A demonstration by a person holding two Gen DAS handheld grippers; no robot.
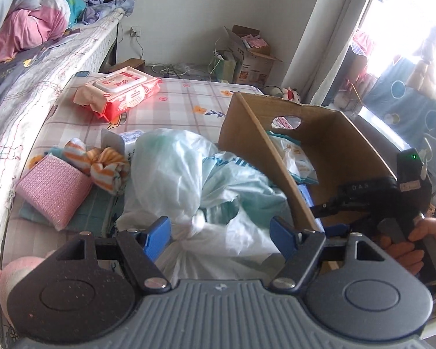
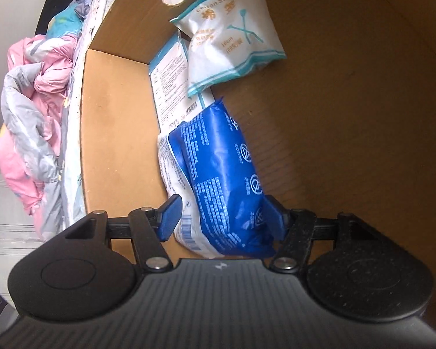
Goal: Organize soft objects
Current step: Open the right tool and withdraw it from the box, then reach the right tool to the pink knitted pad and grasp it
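Right gripper (image 2: 221, 218), fingers spread around the blue pack (image 2: 218, 174), may drag it; left gripper (image 1: 221, 229), fingers spread empty, could snag the plastic bag (image 1: 171, 168) at twelve o'clock.

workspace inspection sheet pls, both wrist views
surface: checked mattress.
job's things: blue pack and cotton swab bag inside cardboard box; white plastic bag, pink cloth, striped cloth outside.
clutter: wet wipes pack.
grippers: left gripper open over the white bag; right gripper jaws opening, blue pack between them.
cables: white cords by the wall.
surroundings: bed with pink quilt.
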